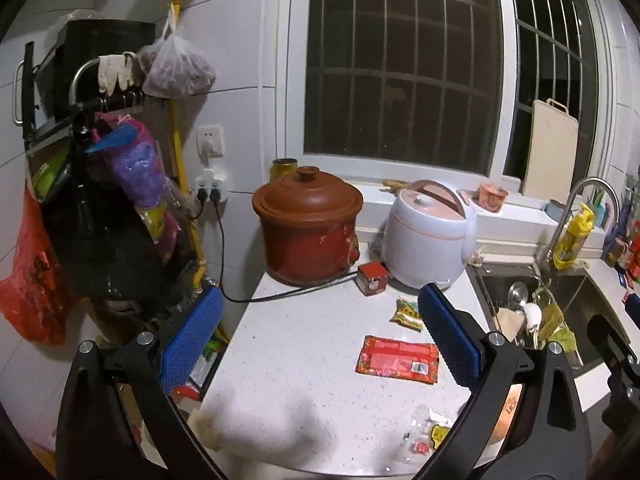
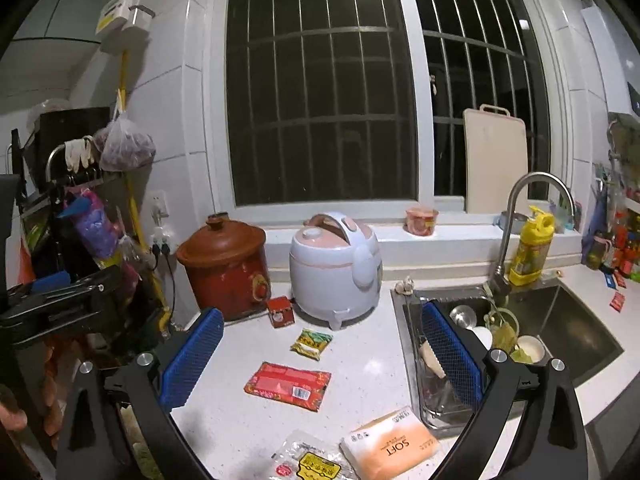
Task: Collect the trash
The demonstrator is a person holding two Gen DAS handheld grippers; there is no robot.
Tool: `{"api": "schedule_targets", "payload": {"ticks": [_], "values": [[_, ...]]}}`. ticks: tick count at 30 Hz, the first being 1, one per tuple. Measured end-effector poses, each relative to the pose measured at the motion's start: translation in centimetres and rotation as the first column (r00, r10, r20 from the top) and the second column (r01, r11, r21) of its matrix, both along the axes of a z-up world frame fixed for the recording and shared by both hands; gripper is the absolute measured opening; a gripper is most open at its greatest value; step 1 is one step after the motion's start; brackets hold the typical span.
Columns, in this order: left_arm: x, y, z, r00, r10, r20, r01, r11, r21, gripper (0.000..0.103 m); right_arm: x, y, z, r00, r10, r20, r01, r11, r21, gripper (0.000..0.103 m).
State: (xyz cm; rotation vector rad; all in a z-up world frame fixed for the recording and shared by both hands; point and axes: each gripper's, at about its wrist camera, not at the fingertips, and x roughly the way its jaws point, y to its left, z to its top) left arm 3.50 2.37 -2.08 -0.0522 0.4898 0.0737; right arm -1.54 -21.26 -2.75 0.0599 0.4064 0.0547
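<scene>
On the white counter lie a flat red wrapper, a small yellow-green packet, a clear wrapper with a yellow label at the front edge, and a small red box. My left gripper is open and empty above the counter, with the red wrapper near its right finger. My right gripper is open and empty above the wrappers. The left gripper also shows at the left edge of the right wrist view.
A brown clay cooker and a white rice cooker stand at the back. A sink with dishes is to the right. An orange tissue pack lies near the front. A cluttered rack hangs left.
</scene>
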Motion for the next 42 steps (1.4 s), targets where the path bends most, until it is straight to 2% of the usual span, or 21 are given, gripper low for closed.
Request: {"api": "schedule_targets", "payload": {"ticks": [42], "values": [[-0.9,-0.4,-0.7,0.999,-0.029,-0.024,0.029,1.000,-0.007,0.095,-1.2,-0.1,-0.9,0.999,-0.034,-0.018,0.034,0.999,-0.007,0.098]]}}
